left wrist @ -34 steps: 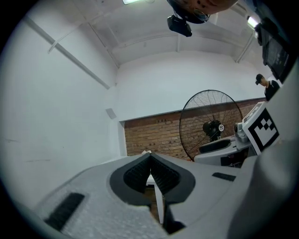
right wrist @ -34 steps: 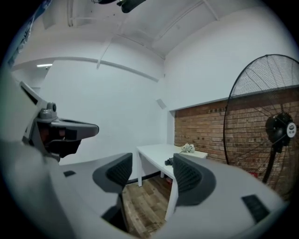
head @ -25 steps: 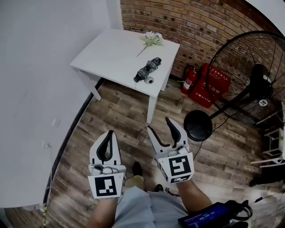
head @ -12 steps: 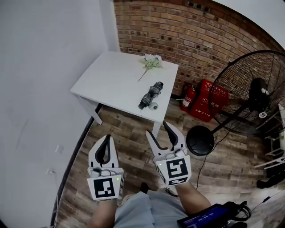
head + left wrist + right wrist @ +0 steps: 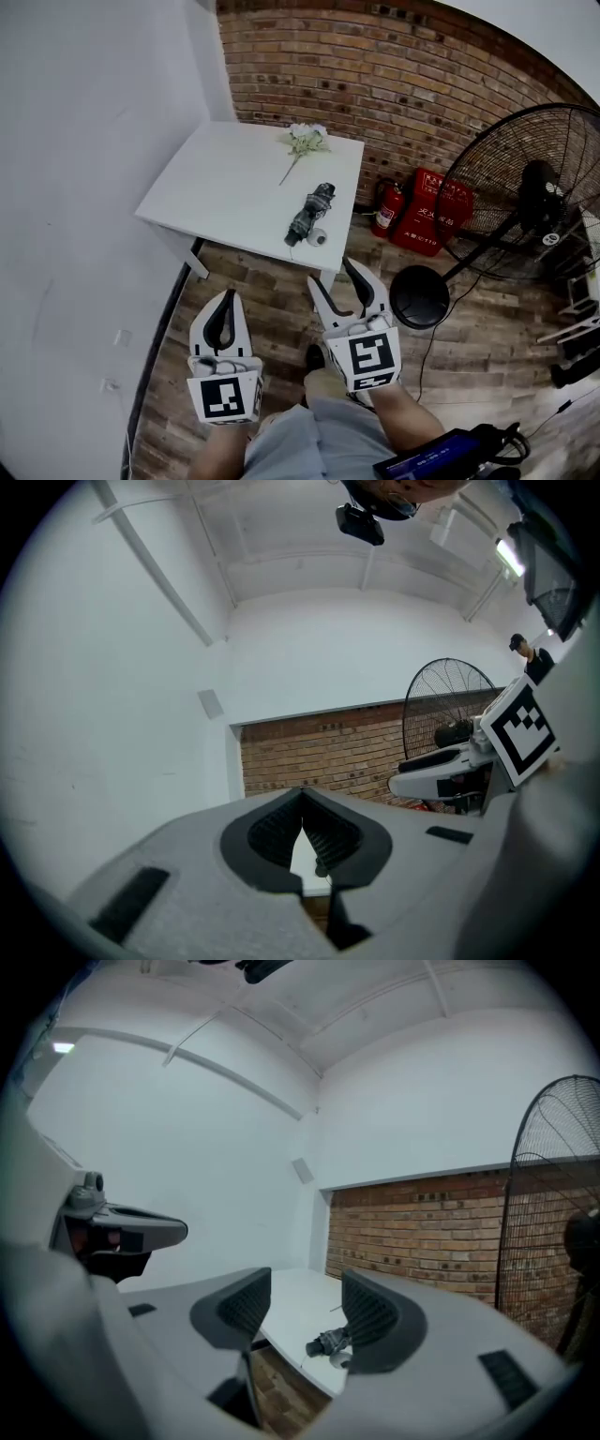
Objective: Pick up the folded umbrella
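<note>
The folded dark umbrella (image 5: pixel 309 214) lies near the front right edge of the white table (image 5: pixel 225 192), its strap end towards me. It also shows small in the right gripper view, umbrella (image 5: pixel 330 1342), past the jaws. Both grippers are held level over the wooden floor, short of the table. My right gripper (image 5: pixel 332 272) (image 5: pixel 305 1307) is open and its jaws are closing, with nothing between them. My left gripper (image 5: pixel 227 295) (image 5: pixel 302 794) is shut, tips together, and holds nothing.
A white artificial flower (image 5: pixel 305 139) lies at the table's far edge by the brick wall. Right of the table stand a fire extinguisher (image 5: pixel 386 208), a red box (image 5: pixel 431 211) and a large floor fan (image 5: pixel 534 187) with a round base (image 5: pixel 419 295). A white wall runs along the left.
Both grippers have moved forward towards the table, and the table with the umbrella now sits nearer to them. Neither gripper touches anything.
</note>
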`<state>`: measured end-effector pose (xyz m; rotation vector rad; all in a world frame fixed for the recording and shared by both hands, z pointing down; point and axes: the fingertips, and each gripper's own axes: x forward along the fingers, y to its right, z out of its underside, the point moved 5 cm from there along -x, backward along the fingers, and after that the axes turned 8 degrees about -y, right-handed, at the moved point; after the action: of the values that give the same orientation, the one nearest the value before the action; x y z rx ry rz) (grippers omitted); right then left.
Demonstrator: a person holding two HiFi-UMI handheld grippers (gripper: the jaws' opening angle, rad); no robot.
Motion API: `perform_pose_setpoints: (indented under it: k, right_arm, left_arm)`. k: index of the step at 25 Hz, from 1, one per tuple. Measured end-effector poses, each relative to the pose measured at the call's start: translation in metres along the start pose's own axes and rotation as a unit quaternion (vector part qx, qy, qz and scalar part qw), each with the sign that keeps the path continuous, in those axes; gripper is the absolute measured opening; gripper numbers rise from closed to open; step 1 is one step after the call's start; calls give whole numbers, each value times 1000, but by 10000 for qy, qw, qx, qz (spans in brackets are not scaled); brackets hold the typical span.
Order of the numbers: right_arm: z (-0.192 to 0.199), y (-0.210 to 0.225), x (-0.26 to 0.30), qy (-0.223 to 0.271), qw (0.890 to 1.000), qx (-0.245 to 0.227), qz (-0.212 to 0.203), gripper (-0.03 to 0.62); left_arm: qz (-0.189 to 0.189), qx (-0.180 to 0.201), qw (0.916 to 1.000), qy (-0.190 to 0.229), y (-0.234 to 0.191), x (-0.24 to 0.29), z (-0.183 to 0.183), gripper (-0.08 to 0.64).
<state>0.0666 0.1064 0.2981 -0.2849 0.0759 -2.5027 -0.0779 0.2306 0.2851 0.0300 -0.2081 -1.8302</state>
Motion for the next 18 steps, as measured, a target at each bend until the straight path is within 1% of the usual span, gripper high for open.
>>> perform_pose_setpoints:
  k: [3, 8, 18]
  right_arm:
    - [5, 5, 12, 20, 10000, -57, 31, 241]
    - [9, 13, 44, -105, 9999, -36, -10, 241]
    - [17, 57, 131, -394, 9990, 164, 141, 244]
  left_arm:
    - [21, -18, 10000, -57, -2, 11, 7, 6]
    - [39, -67, 9999, -143, -13, 42, 16, 6]
    - [180, -60, 9989, -419, -35, 137, 25, 6]
